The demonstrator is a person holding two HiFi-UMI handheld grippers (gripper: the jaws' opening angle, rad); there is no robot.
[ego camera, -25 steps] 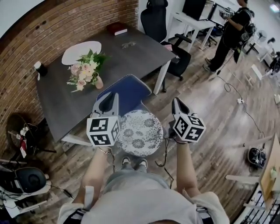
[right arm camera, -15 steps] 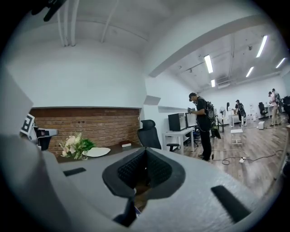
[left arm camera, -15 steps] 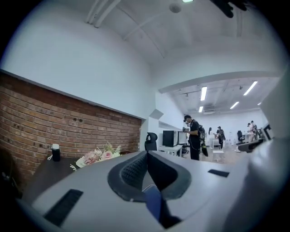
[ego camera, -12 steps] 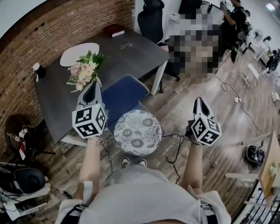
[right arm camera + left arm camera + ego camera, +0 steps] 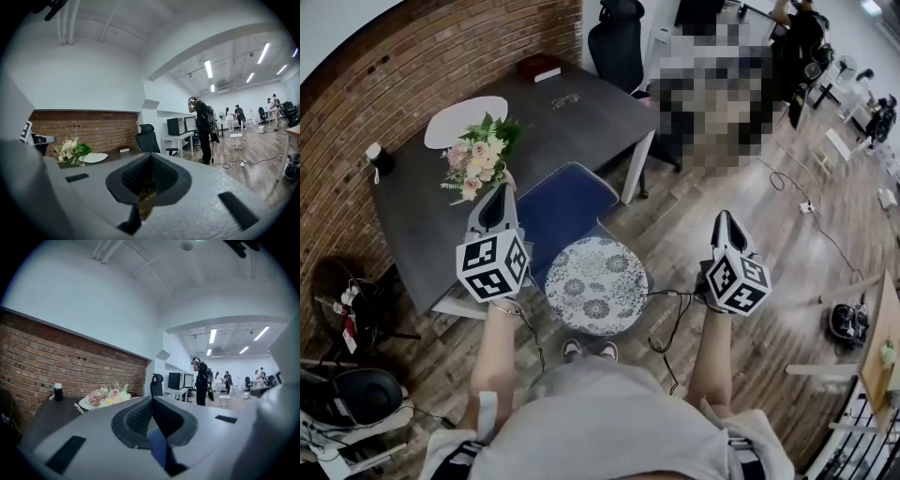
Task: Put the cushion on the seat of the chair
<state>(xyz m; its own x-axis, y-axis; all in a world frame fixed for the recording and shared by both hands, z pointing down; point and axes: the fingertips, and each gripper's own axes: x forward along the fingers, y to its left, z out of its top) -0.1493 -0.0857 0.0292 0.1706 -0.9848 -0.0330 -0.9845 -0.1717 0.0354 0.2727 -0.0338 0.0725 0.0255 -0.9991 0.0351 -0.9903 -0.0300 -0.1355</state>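
Apparently your task is done; the round white cushion with a grey floral print (image 5: 596, 284) lies flat on the seat of the blue chair (image 5: 570, 202), by the dark grey table's (image 5: 581, 122) front edge; your left gripper (image 5: 499, 191) and right gripper (image 5: 722, 218) flank it, jaws pressed together, empty.

The round cushion (image 5: 596, 284), white with a dark floral pattern, lies flat on the near part of the chair (image 5: 565, 208). The chair's blue upholstery with pale piping shows beyond it, against the dark counter (image 5: 422, 225).
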